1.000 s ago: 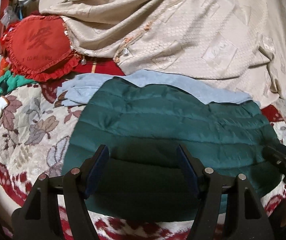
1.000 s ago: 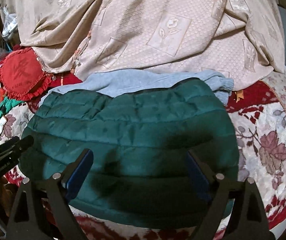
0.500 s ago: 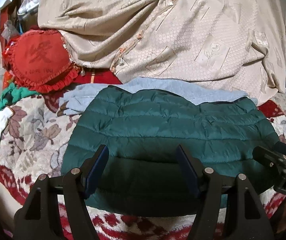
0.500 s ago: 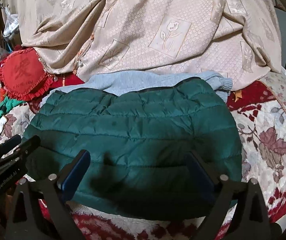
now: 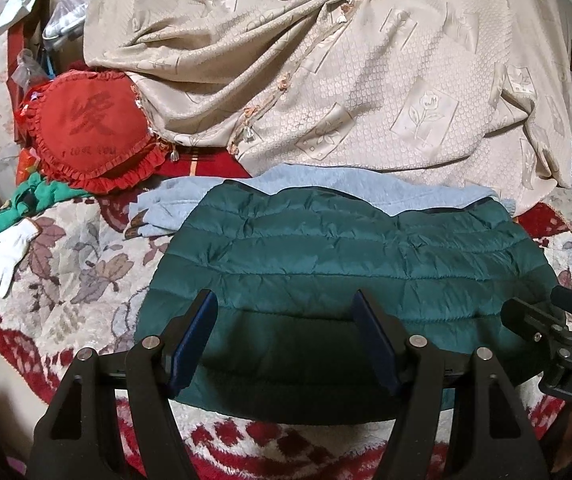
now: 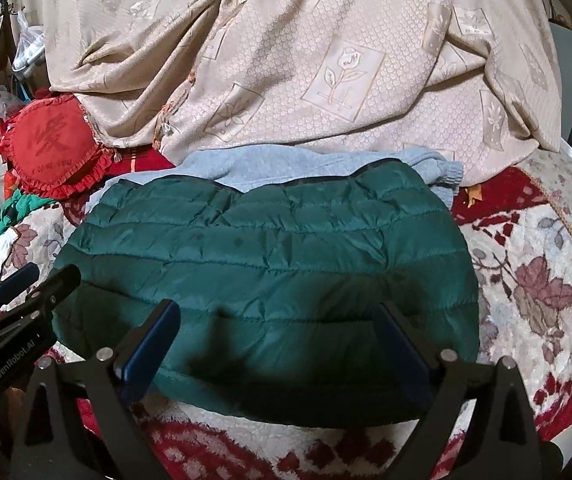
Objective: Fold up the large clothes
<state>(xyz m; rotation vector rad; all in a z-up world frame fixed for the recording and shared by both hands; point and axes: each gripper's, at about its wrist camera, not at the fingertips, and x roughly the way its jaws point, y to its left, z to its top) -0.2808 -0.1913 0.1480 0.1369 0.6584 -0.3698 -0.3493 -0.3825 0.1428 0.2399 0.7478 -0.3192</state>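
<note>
A dark green quilted jacket [image 5: 345, 248] lies folded flat on the floral blanket, also seen in the right wrist view [image 6: 270, 248]. A light blue-grey garment [image 5: 325, 184] lies folded under its far edge, also in the right wrist view [image 6: 270, 164]. My left gripper [image 5: 286, 312] is open and empty, hovering above the jacket's near left part. My right gripper [image 6: 278, 320] is open and empty above the jacket's near edge. Each gripper shows in the other's view, the right one [image 5: 545, 328] and the left one [image 6: 26, 284].
A beige patterned bedspread [image 5: 345, 80] is heaped behind the clothes. A red heart cushion [image 5: 90, 136] lies at the back left, with a green cloth and a white glove [image 5: 6, 256] at the left. The red-and-cream floral blanket [image 6: 545, 280] covers the surface.
Both grippers have drawn back and up from the jacket, so more of the bedspread behind shows. The jacket and the blue garment have not moved.
</note>
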